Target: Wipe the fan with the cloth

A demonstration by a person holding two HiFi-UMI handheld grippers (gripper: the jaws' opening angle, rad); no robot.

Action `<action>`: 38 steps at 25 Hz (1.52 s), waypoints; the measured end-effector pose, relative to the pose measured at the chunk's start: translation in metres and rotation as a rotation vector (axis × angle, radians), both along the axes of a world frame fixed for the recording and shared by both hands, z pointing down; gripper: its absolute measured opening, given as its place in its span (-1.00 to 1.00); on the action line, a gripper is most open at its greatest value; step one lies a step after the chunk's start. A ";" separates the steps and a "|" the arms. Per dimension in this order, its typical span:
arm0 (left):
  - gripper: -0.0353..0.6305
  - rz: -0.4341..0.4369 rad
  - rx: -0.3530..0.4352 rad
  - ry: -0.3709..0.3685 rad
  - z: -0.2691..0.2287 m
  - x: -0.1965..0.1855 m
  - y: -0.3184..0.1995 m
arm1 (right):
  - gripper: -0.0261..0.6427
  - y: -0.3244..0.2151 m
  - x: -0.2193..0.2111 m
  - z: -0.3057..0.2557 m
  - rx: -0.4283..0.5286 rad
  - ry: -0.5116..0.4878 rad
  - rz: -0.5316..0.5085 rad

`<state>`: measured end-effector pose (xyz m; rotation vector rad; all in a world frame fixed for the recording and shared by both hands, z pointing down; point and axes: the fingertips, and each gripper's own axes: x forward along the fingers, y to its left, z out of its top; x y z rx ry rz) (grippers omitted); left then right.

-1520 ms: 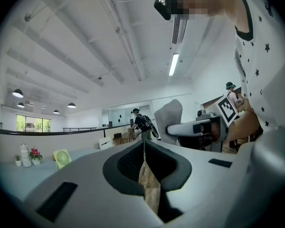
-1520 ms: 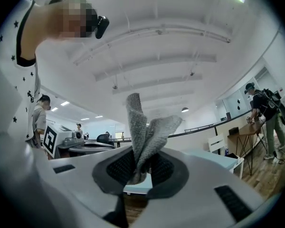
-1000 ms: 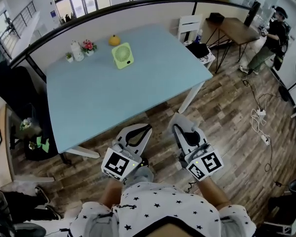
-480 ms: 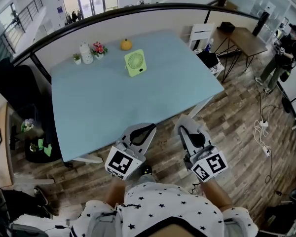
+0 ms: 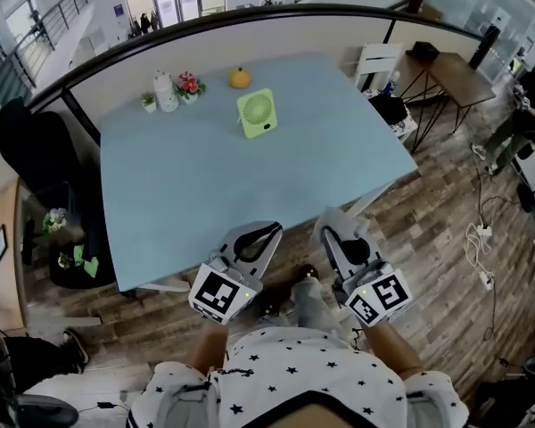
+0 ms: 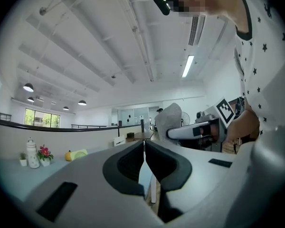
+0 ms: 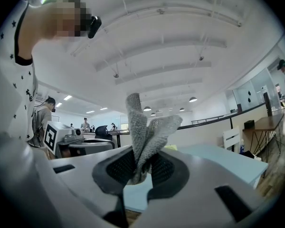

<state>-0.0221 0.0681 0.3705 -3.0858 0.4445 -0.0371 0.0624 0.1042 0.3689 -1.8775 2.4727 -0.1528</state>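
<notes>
**Cloth is ready, fan is far away**

The right gripper (image 7: pixel 141 167) is pinching the grey cloth (image 7: pixel 145 127) tight between its jaws. The left gripper (image 6: pixel 143 151) is pressing its jaws together on nothing. Both are hanging by the near edge of the blue table (image 5: pixel 205 203). The green fan (image 5: pixel 257 113) is standing at the far side of the table, well apart from both. It is sitting ahead and a little left of the cloth, so the right gripper will likely need a long reach forward.

No legible text, brand or number on anything in view.
</notes>
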 end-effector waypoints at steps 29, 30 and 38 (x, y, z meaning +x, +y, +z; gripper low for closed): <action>-0.79 -0.444 0.013 -0.114 0.001 0.075 -0.161 | -0.78 -0.214 0.093 0.013 0.002 -0.086 -0.405; -0.79 -0.461 0.015 -0.123 0.000 0.075 -0.165 | -0.78 -0.219 0.095 0.012 0.004 -0.083 -0.417; -0.79 -0.572 0.006 -0.162 0.001 0.081 -0.190 | -0.78 -0.256 0.101 0.016 -0.003 -0.098 -0.512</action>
